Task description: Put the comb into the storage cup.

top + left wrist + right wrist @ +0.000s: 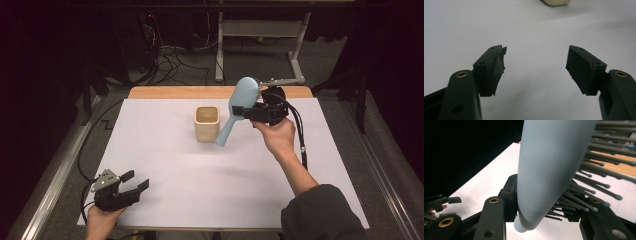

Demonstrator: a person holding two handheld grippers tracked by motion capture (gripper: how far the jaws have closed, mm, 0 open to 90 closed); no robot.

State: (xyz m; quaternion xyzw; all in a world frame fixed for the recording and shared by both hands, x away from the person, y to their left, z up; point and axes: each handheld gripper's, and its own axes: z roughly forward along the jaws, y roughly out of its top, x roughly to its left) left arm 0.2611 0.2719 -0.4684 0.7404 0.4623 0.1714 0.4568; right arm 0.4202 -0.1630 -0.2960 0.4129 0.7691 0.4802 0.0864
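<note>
A light-blue hairbrush point(240, 102) is held above the white table, its handle slanting down to the left and ending beside a cream square cup point(206, 123). My right gripper point(246, 113) is shut on the brush just below its head. In the right gripper view the brush's pale back point(549, 170) runs up between the black jaws, with dark bristles point(594, 182) sticking out to the right. My left gripper point(136, 181) rests at the table's front left, open, with nothing between its fingers point(494, 70). The cup's base point(555, 2) shows far ahead of it.
A white sheet point(175, 165) covers the table, with a wooden strip point(165, 92) along its far edge. Cables point(170, 60) and a white table frame point(260, 30) lie on the floor behind. The left gripper point(441, 202) shows far off in the right gripper view.
</note>
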